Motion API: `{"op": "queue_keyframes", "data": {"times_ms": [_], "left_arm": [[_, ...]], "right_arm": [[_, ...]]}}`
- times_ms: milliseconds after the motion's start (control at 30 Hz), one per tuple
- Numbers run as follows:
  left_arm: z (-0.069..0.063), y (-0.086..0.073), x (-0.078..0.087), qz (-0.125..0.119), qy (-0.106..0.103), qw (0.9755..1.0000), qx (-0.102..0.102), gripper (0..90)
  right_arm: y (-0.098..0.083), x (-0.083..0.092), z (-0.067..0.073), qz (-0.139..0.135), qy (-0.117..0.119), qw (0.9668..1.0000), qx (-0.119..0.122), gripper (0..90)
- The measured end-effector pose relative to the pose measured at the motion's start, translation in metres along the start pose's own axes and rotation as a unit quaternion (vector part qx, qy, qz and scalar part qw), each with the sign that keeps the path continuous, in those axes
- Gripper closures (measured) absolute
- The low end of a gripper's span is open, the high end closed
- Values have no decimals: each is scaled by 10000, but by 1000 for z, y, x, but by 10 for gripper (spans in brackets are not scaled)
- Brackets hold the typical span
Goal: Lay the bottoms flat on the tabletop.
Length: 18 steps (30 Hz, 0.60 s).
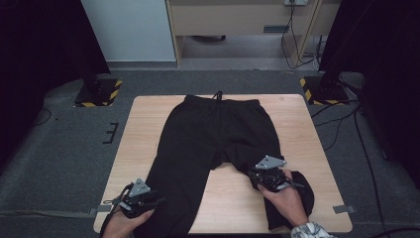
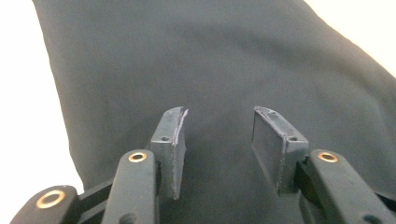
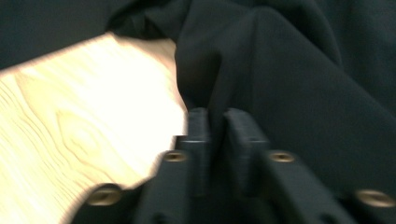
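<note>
Two hand-held grippers work on a pair of black sweatpants (image 1: 213, 144) that lies flat on a pale wooden surface (image 1: 143, 129), waistband and drawstring at the far edge, legs running toward the person. The right hand-held gripper (image 1: 258, 174) has its jaws pressed together on a pinch of cloth from the right trouser leg, whose lower end is already bunched and folded back on itself near the front right corner. The left hand-held gripper (image 1: 148, 201) sits at the outer edge of the left leg near the front edge, jaws spread with nothing between them. The likely trouble is in the right-hand grip: it seems to hold only a thin ridge of fabric, so a pull could let the cloth slip free, or drag the whole garment askew, since the other leg is not pinned. The left jaws, closing from where they stand, might catch just the top layer. The high view gives the whole layout and the crumpled leg end, but not how the jaws stand. The left gripper view shows the gap between the pads (image 2: 173, 149) over smooth cloth. The right gripper view, though blurred, shows the fold rising from the closed tips (image 3: 215, 122) beside bare wood.
</note>
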<state>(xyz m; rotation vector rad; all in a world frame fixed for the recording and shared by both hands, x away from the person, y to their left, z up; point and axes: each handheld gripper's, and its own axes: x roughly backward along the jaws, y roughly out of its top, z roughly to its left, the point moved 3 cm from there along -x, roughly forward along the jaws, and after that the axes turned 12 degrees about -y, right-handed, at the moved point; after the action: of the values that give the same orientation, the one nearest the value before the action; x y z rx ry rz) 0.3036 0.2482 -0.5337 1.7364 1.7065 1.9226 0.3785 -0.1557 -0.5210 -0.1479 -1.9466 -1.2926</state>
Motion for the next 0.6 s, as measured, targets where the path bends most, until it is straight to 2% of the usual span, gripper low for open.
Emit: {"op": "queue_keyframes", "data": {"times_ms": [100,167,200,300,367,467,600], "left_arm": [[1,14,-2,-334,47,9994,-42,507],[1,26,-6,-497,54,9986,-149,503],[1,33,-9,-544,52,9983,-194,502],[0,51,-21,-642,-24,9974,-317,494],[-3,65,-33,-651,-82,9970,-404,487],[-6,81,-49,-678,-154,9964,-477,476],[-11,99,-70,-659,-289,9961,-519,465]], "right_arm": [[12,4,-4,-115,116,9998,-96,894],[21,7,-11,-158,89,9998,-64,897],[25,7,-17,-164,58,9998,-74,896],[38,7,-39,-171,19,9994,-309,896],[44,1,-58,-50,-106,9994,-335,895],[44,-14,-80,230,-256,9988,-355,891],[32,-38,-96,636,-329,9964,-448,886]]}}
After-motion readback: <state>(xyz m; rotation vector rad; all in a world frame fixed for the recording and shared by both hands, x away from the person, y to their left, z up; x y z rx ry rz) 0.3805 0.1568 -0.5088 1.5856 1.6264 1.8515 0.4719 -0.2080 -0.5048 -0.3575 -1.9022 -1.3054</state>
